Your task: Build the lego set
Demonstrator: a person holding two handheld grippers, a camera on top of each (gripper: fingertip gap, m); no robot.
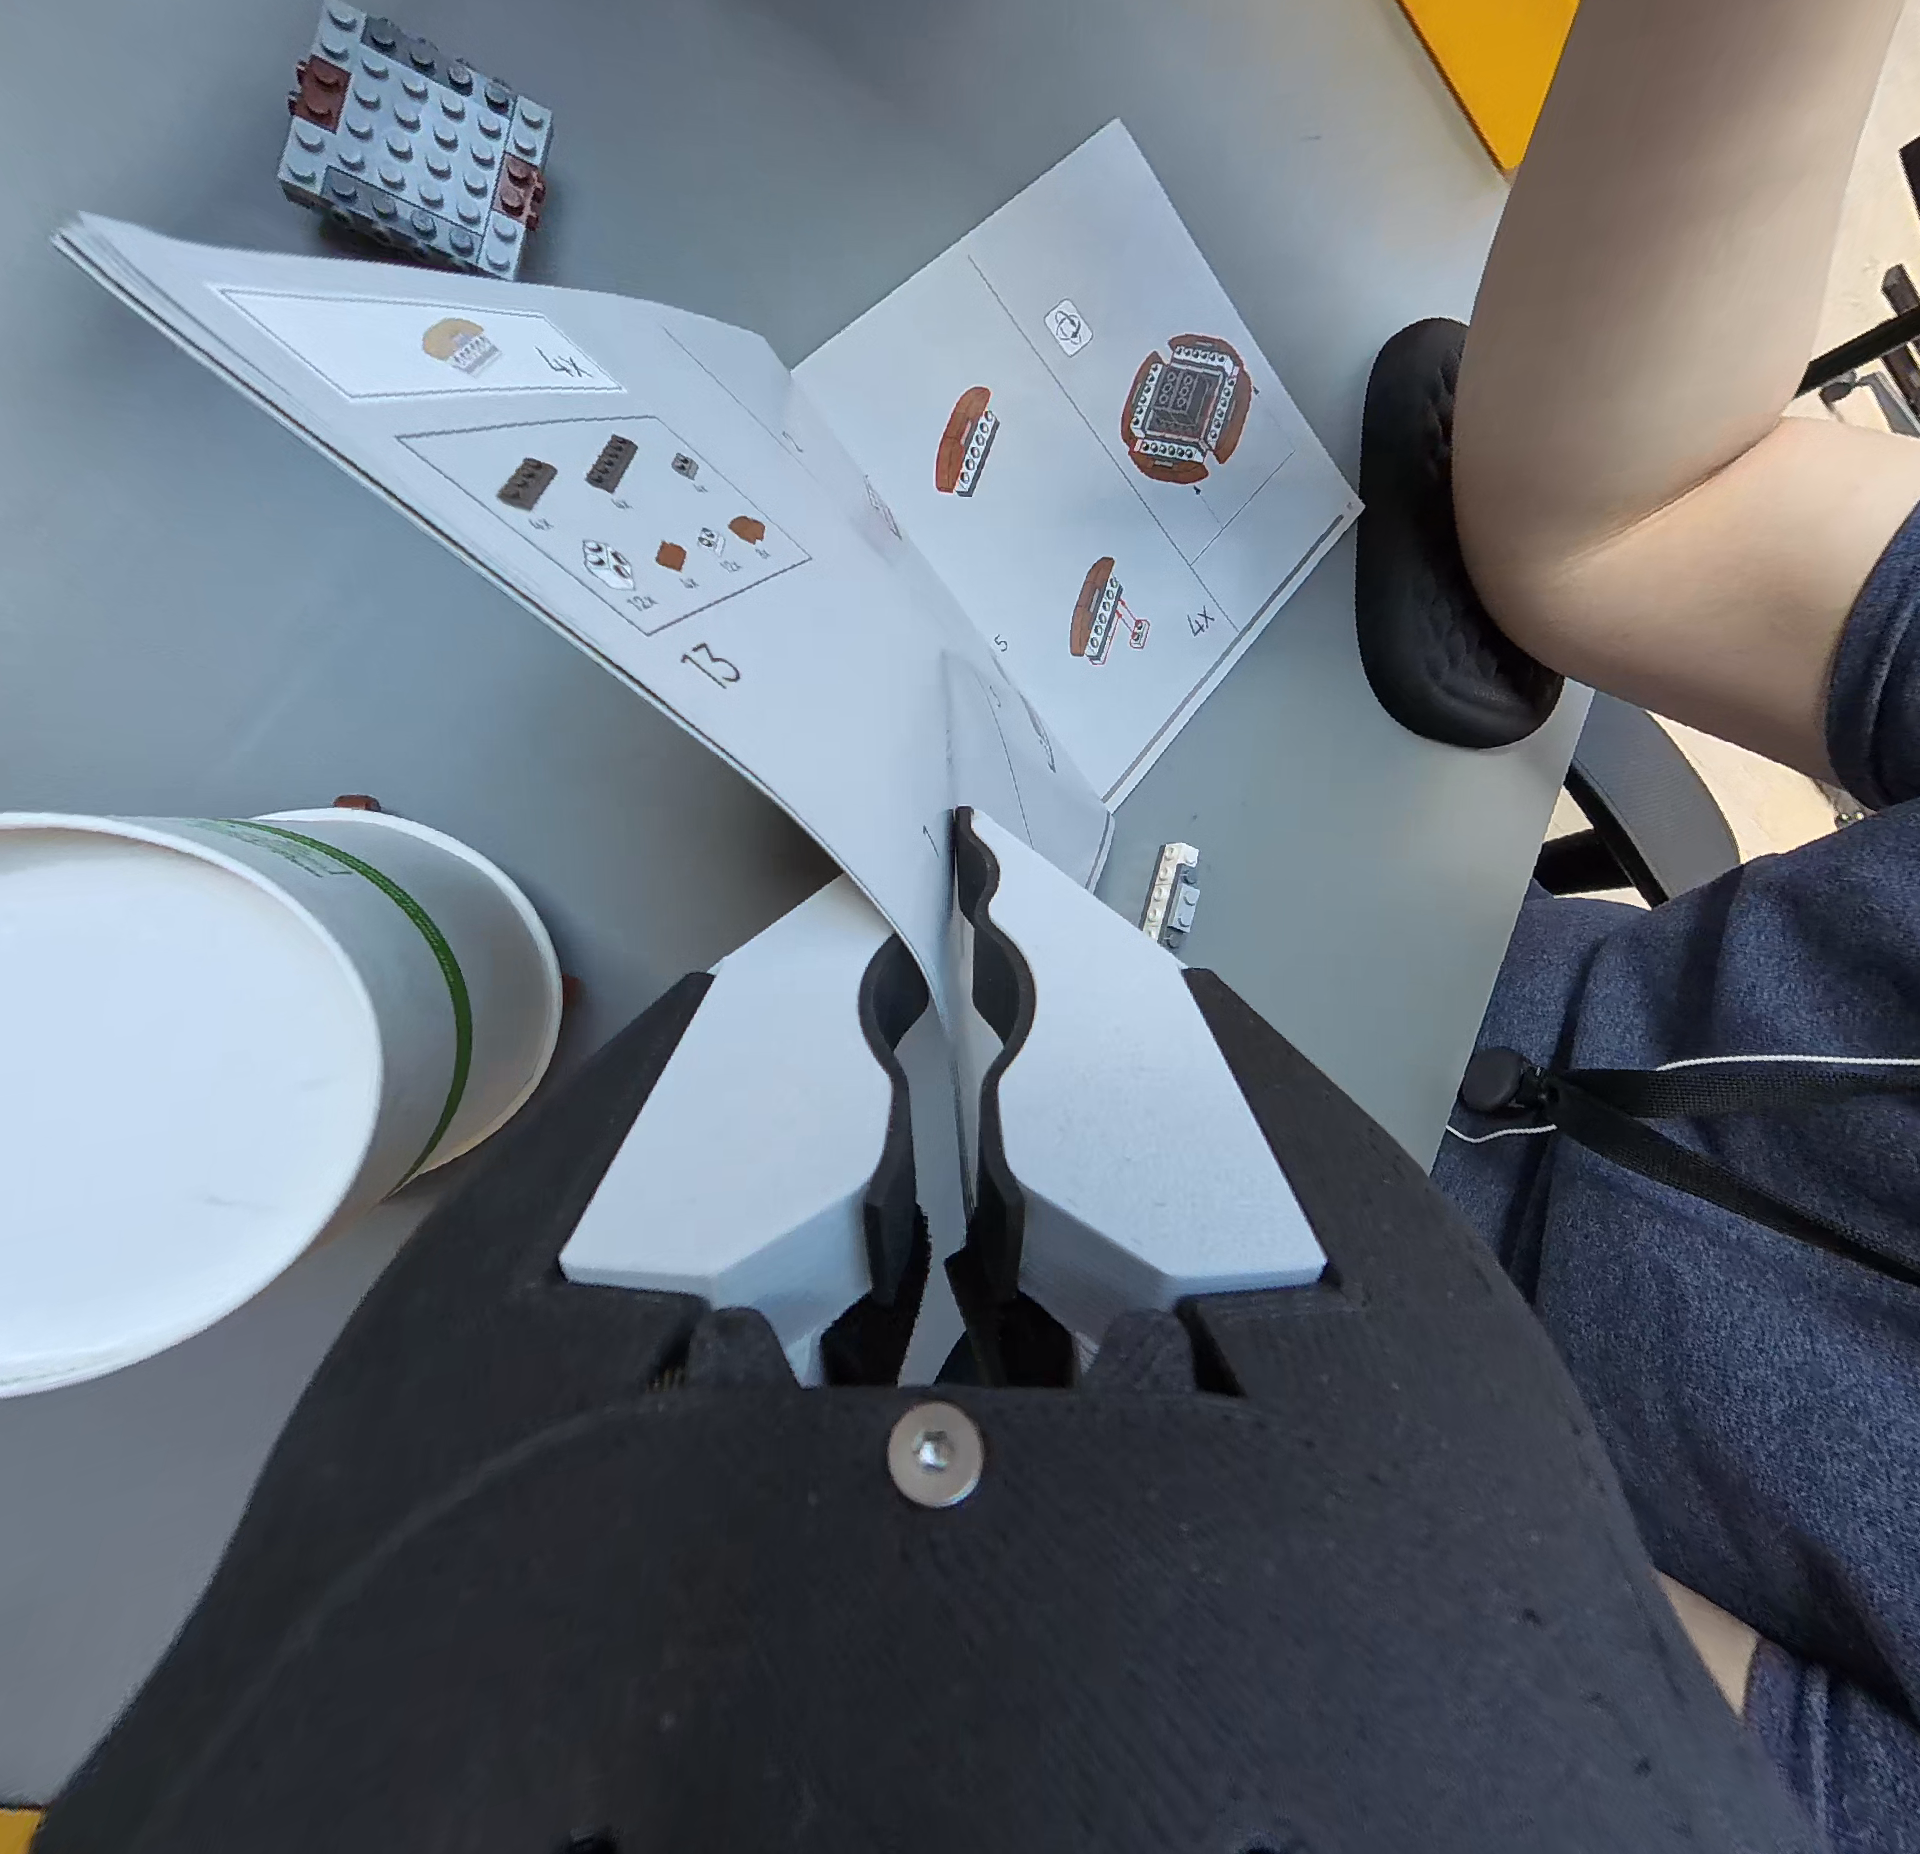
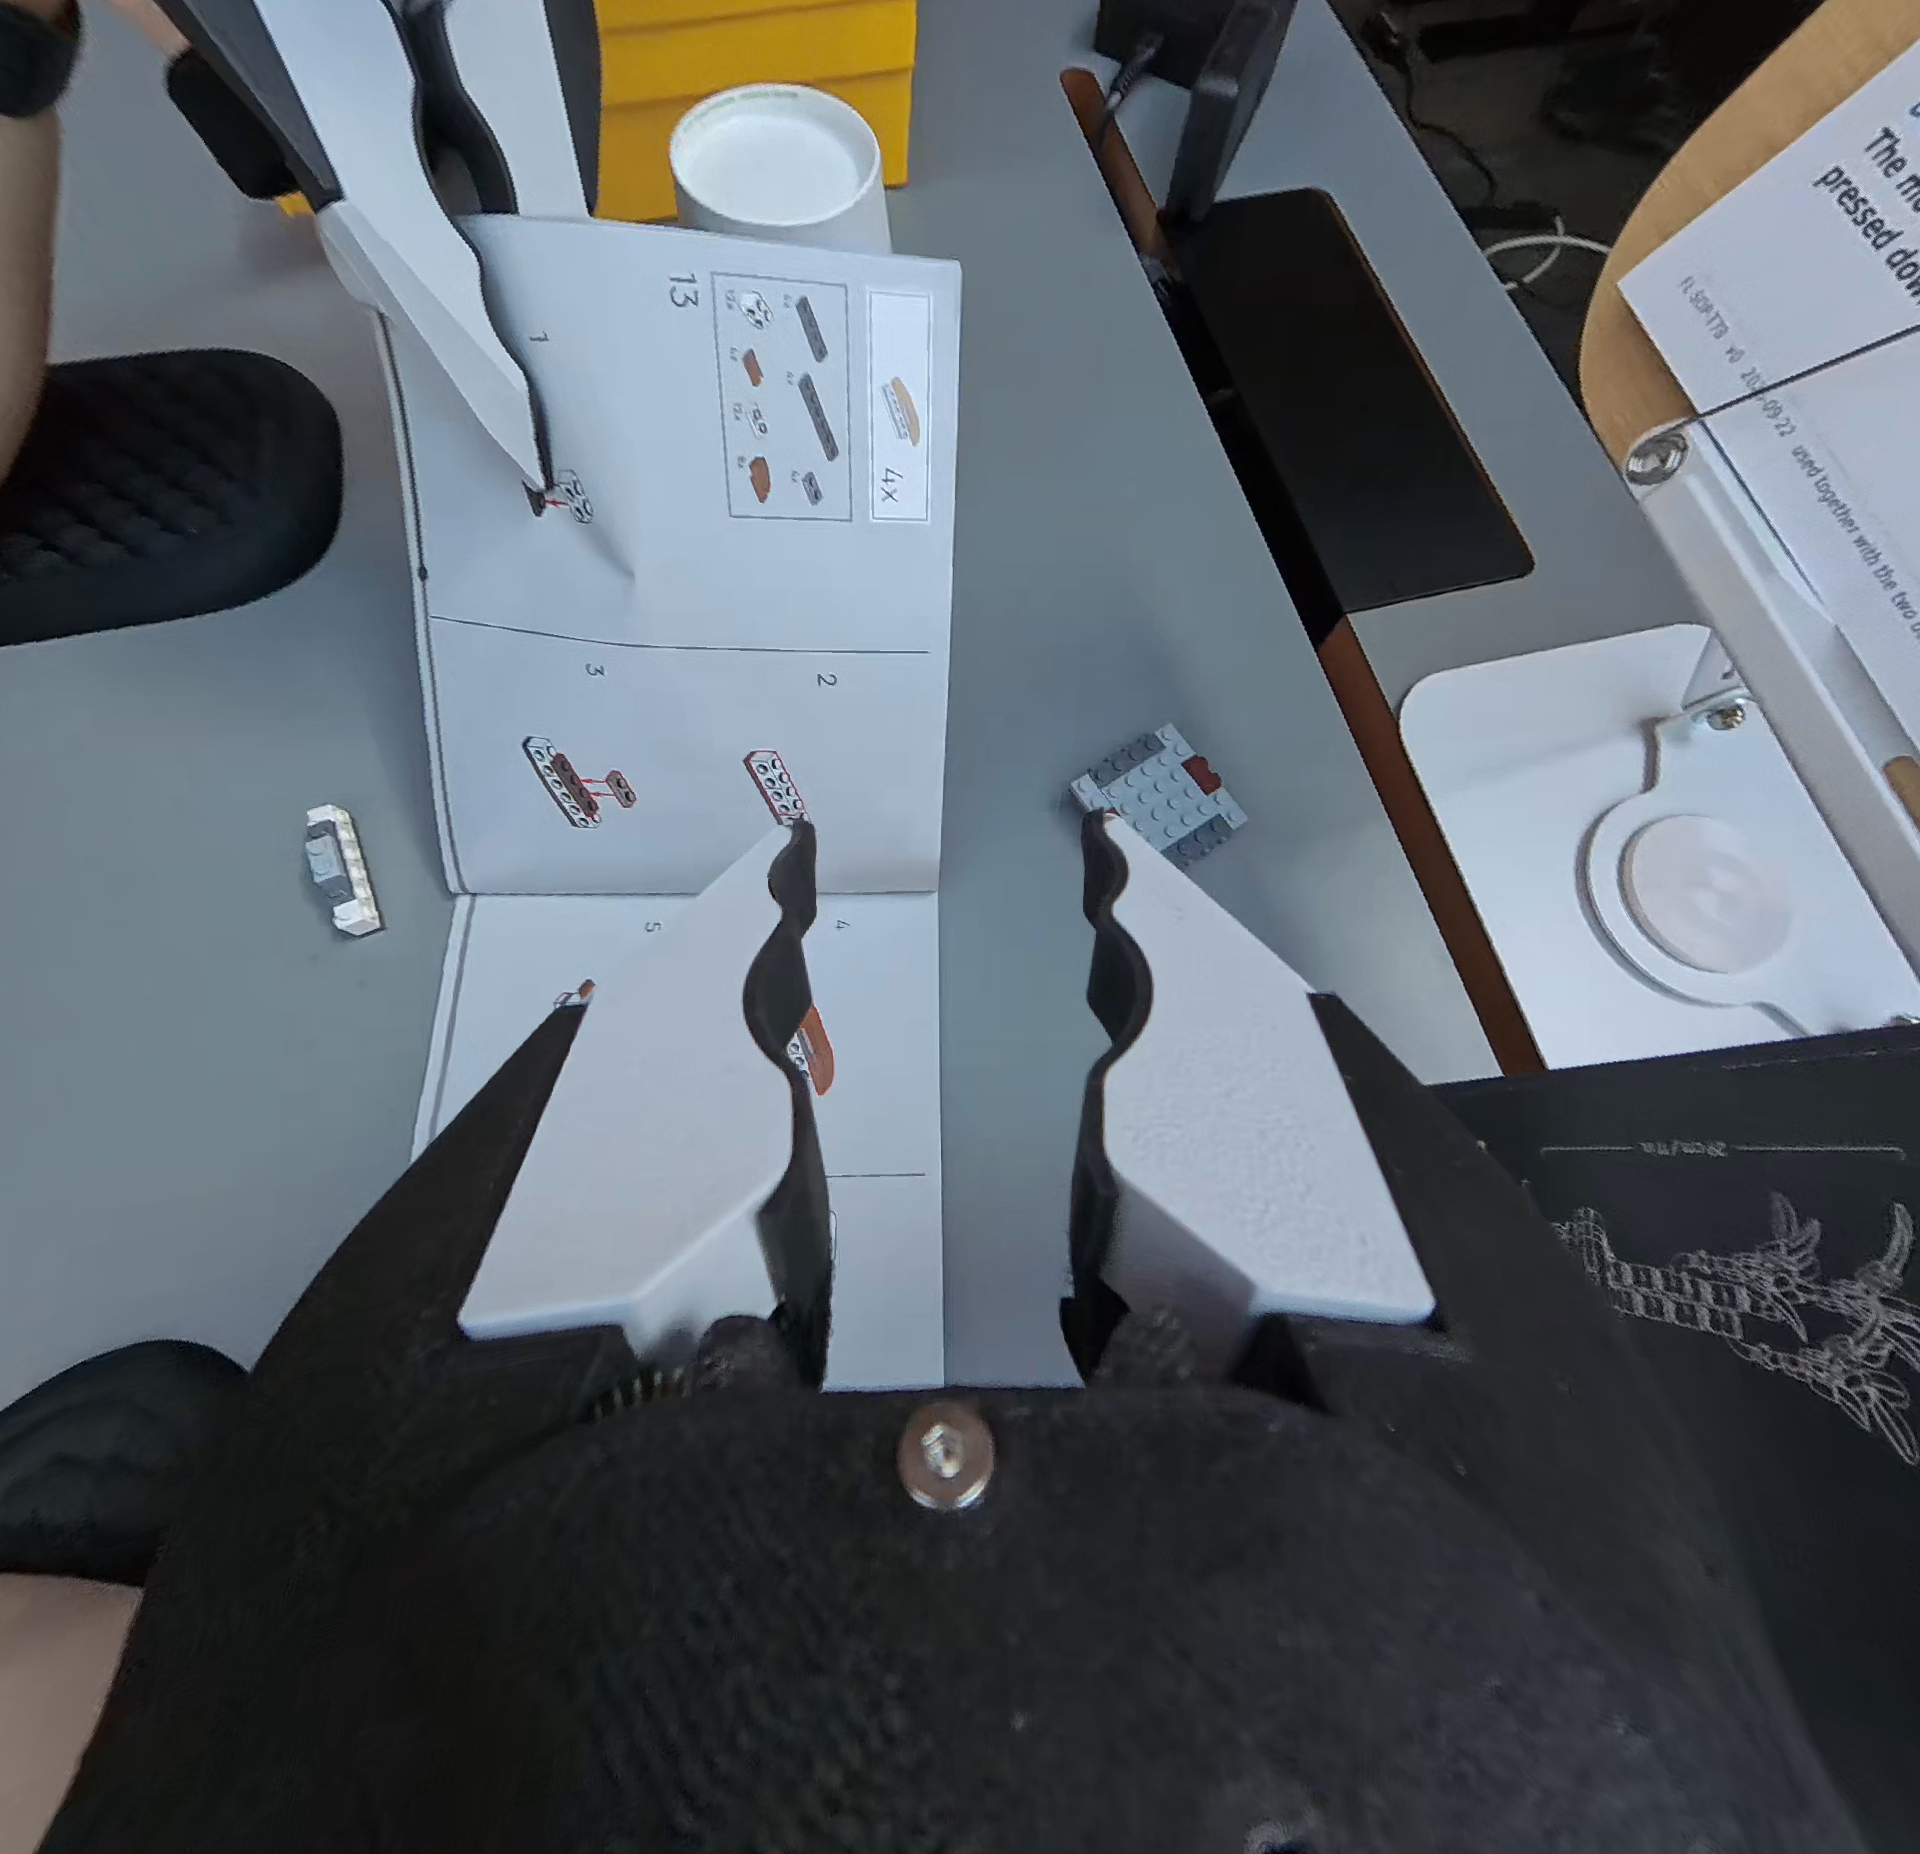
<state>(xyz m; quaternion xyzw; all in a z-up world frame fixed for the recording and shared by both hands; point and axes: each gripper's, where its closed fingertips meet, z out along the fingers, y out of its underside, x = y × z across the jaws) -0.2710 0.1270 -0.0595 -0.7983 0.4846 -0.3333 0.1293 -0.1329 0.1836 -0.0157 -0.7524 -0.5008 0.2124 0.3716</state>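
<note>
The open instruction booklet (image 1: 1091,433) lies on the grey table (image 1: 260,641). My left gripper (image 1: 951,869) is shut on the edge of one booklet page (image 1: 644,516) and holds it lifted and curled. In the right wrist view the left gripper (image 2: 540,479) pinches that page (image 2: 686,557) from the upper left. My right gripper (image 2: 945,833) is open and empty, hovering over the booklet's lower page (image 2: 894,1056). A grey studded lego assembly (image 1: 416,142) with dark red bits sits beyond the booklet, and just past my right finger (image 2: 1164,791). A small white and grey lego strip (image 1: 1174,890) lies beside the booklet (image 2: 343,869).
A white paper cup (image 1: 208,1077) with a green band stands close to my left gripper (image 2: 779,163). A yellow bin (image 2: 748,38) is behind it. Black padded armrests (image 1: 1444,537) and a person's arm (image 1: 1662,350) are at the table edge. A black box (image 2: 1714,1285) and white stand (image 2: 1662,869) are right. My hands' fingertips stand some 15 cm from each other. My left tips are about 20 cm from the grey studded lego assembly (image 1: 416,142), my right tips only 15 cm. Seen from the right wrist view (image 2: 1164,799) as well.
</note>
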